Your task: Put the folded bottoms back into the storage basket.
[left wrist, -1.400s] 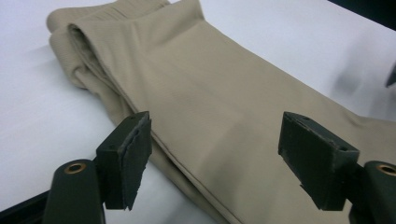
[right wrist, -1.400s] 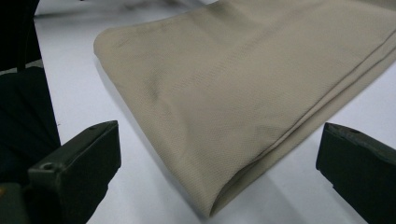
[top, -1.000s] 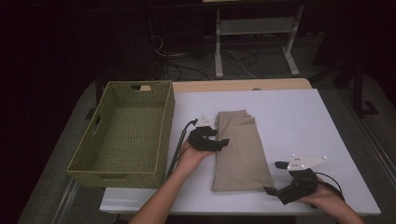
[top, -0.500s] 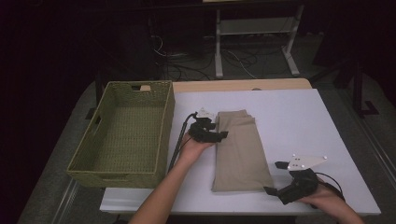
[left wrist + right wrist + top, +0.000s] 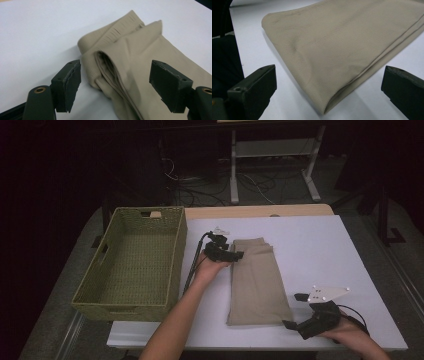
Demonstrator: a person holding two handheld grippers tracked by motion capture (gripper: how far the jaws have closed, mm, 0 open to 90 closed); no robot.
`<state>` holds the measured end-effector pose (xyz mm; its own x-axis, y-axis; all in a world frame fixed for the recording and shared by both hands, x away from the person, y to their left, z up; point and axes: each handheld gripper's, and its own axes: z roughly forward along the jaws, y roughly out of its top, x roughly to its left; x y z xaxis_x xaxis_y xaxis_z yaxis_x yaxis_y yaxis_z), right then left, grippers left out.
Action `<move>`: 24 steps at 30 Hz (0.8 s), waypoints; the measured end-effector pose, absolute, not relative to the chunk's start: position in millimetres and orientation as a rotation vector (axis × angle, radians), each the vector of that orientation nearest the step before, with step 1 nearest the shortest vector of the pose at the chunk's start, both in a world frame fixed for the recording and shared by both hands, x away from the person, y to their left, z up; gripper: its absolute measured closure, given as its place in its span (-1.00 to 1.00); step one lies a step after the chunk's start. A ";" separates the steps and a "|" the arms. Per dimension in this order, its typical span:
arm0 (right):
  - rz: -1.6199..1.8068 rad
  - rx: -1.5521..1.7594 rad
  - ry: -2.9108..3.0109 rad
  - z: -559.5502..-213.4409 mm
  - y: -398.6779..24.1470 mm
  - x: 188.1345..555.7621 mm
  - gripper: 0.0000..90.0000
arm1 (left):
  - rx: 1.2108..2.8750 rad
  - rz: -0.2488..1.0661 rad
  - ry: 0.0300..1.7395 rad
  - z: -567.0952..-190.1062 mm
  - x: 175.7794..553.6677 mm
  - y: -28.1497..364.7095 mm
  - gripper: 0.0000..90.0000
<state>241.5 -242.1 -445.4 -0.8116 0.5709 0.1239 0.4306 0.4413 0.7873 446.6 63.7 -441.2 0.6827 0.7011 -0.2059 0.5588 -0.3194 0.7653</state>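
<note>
The white worktop [image 5: 320,250] carries a green woven basket [image 5: 135,262] at its left and folded tan trousers [image 5: 257,280] lying flat beside it. Left tongs [image 5: 239,254], jaws just opening, straddle the waistband end without pressing; right tongs [image 5: 291,311] gape wide at the folded end.

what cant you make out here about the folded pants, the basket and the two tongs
- Folded pants: what garment exactly; folds hide its shape in all views.
- Left tongs: open around the waistband end; pad contact hidden, left gripper view.
- Right tongs: jaw tips cut off by the frame's bottom edge.
- Basket: near inner wall hidden by its rim, high view.
</note>
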 end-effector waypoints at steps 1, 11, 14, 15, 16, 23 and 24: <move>1.309 0.886 2.528 -445.4 -242.1 241.5 -1.00 | 2.016 0.200 0.975 -441.5 448.8 62.9 -0.43; 1.303 0.879 2.531 -445.7 -242.5 241.7 -1.00 | 2.043 0.208 0.990 -449.8 461.8 55.1 -0.38; 1.303 0.880 2.530 -445.7 -242.5 241.7 -1.00 | 2.061 0.233 0.987 -451.6 462.5 50.4 -0.36; 1.302 0.883 2.529 -445.5 -242.7 241.6 -1.00 | 2.065 0.242 0.988 -451.8 463.3 50.0 -0.33; 1.302 0.883 2.529 -445.5 -242.7 241.6 -1.00 | 2.057 0.242 0.995 -452.0 463.9 49.6 -0.33; 1.302 0.883 2.529 -445.6 -243.1 241.7 -1.00 | 2.079 0.239 0.993 -456.7 465.6 46.9 -0.24; 1.303 0.883 2.529 -445.6 -243.1 241.7 -1.00 | 2.076 0.235 0.994 -456.7 465.6 46.7 -0.17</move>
